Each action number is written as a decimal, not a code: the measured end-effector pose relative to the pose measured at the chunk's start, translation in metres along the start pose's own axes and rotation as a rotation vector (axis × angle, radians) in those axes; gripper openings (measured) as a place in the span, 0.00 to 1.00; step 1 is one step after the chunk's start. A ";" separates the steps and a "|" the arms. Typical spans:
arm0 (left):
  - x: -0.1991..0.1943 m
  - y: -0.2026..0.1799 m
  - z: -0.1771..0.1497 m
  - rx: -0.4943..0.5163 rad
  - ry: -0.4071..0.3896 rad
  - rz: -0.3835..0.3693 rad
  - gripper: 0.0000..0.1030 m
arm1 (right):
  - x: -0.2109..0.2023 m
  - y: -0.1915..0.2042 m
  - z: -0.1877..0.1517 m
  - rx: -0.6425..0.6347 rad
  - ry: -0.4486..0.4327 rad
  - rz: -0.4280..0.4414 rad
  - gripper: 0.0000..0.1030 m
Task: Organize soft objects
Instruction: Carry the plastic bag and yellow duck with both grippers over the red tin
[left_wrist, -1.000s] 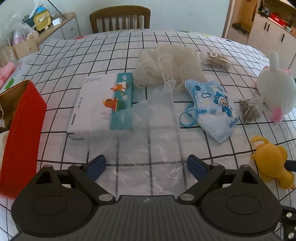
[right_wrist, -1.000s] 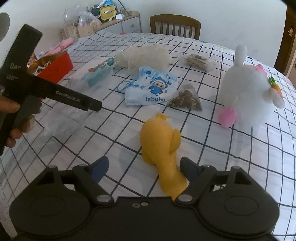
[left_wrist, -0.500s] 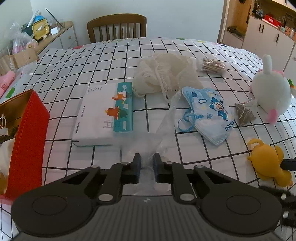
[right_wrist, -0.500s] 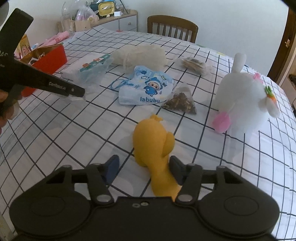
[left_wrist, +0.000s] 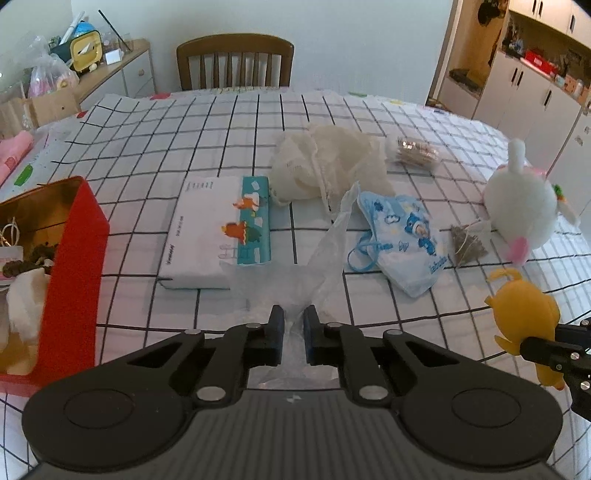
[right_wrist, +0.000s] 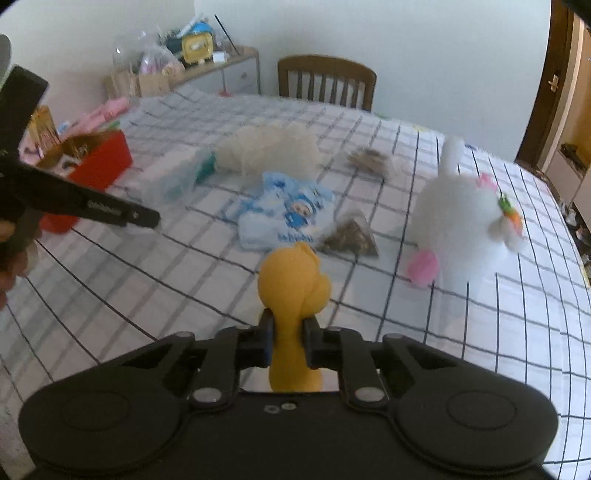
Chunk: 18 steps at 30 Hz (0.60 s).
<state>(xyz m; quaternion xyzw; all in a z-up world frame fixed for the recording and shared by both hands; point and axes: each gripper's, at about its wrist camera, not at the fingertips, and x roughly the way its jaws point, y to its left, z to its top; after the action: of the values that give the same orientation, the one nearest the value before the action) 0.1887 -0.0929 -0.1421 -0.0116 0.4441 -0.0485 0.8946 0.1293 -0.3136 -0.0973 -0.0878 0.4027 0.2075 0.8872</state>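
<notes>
My left gripper (left_wrist: 294, 319) is shut on a clear plastic bag (left_wrist: 325, 251), whose loose end trails up over the checked tablecloth. My right gripper (right_wrist: 288, 325) is shut on a yellow soft toy (right_wrist: 291, 280) and holds it just off the table; the toy also shows in the left wrist view (left_wrist: 524, 314). A white plush rabbit (right_wrist: 461, 221), a blue child's face mask (left_wrist: 402, 236), a cream mesh cloth (left_wrist: 325, 162) and a white and teal tissue pack (left_wrist: 221, 229) lie on the table.
A red box (left_wrist: 74, 266) with items inside stands at the left edge. Two tea sachets (left_wrist: 467, 243) (left_wrist: 417, 151) lie near the rabbit and the cloth. A wooden chair (left_wrist: 236, 62) stands behind the table. A sideboard (left_wrist: 114, 77) with clutter is far left.
Both grippers went from open to shut. The left closed on the plastic bag and drew it up. The right closed on the yellow toy and lifted it.
</notes>
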 end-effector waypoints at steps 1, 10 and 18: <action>-0.004 0.001 0.001 0.000 -0.006 -0.005 0.10 | -0.004 0.002 0.003 0.002 -0.006 0.010 0.14; -0.043 0.008 0.006 0.005 -0.048 -0.047 0.11 | -0.028 0.020 0.035 0.027 -0.064 0.072 0.14; -0.075 0.028 0.012 0.001 -0.080 -0.059 0.11 | -0.035 0.049 0.065 0.005 -0.109 0.120 0.14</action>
<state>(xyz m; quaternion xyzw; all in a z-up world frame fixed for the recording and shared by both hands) 0.1552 -0.0580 -0.0769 -0.0262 0.4076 -0.0744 0.9098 0.1308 -0.2593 -0.0275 -0.0501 0.3589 0.2640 0.8939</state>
